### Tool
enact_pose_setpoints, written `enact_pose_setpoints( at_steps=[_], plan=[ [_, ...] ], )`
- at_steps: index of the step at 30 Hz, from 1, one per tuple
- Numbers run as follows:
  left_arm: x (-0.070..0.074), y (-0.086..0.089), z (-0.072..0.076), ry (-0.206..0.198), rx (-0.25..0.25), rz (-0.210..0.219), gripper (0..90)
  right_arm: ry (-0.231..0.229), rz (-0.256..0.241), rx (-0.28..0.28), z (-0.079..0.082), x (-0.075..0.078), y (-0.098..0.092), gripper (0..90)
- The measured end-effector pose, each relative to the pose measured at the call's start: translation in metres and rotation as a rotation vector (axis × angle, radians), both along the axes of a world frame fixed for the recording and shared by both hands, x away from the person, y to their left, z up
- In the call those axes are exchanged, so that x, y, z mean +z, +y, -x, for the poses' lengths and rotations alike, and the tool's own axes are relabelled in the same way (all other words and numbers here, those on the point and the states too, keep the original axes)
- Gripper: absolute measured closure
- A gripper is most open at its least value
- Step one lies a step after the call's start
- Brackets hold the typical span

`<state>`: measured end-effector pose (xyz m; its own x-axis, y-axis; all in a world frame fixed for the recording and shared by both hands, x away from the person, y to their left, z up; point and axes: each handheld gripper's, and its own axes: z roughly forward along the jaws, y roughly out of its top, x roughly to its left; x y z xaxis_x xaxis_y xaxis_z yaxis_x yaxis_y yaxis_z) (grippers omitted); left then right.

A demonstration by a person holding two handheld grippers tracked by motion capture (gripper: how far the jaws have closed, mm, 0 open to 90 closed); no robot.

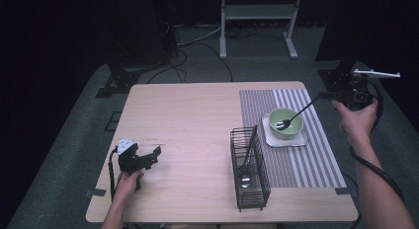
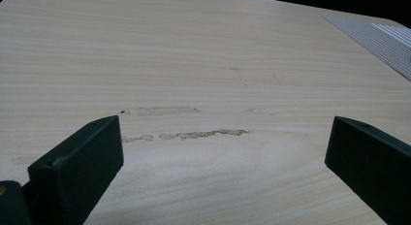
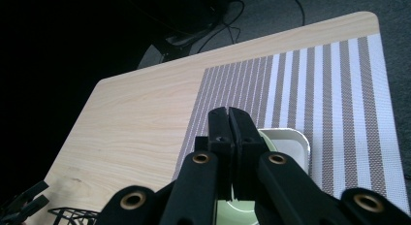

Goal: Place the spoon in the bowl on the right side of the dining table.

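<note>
A pale wooden table (image 1: 188, 120) stands on grey carpet (image 1: 74, 155); beyond its far edge, well past the claws, black cables (image 1: 197, 46) trail over the floor; a light metal stand (image 1: 257, 21) rises behind them; the surrounding room lies dark, lit chiefly from above the tabletop.

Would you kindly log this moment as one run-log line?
right gripper: shut on spoon | spoon bowl: in green bowl | left gripper: open, idle over table | rack: one utensil
</note>
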<state>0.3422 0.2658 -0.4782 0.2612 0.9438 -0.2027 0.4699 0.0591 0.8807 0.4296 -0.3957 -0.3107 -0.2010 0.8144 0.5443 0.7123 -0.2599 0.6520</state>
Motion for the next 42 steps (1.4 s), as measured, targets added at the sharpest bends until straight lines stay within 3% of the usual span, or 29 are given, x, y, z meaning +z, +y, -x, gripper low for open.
enact_pose_setpoints(
  at_steps=[22,42],
  plan=[
    [0.000,0.000,0.000,-0.002,0.001,-0.002,0.0,0.005,-0.012,-0.096,-0.008,-0.013,-0.022,88.6],
    [0.000,0.000,0.000,0.002,0.000,-0.004,0.0,0.021,-0.005,-0.141,-0.018,-0.025,-0.027,88.5]
  ],
)
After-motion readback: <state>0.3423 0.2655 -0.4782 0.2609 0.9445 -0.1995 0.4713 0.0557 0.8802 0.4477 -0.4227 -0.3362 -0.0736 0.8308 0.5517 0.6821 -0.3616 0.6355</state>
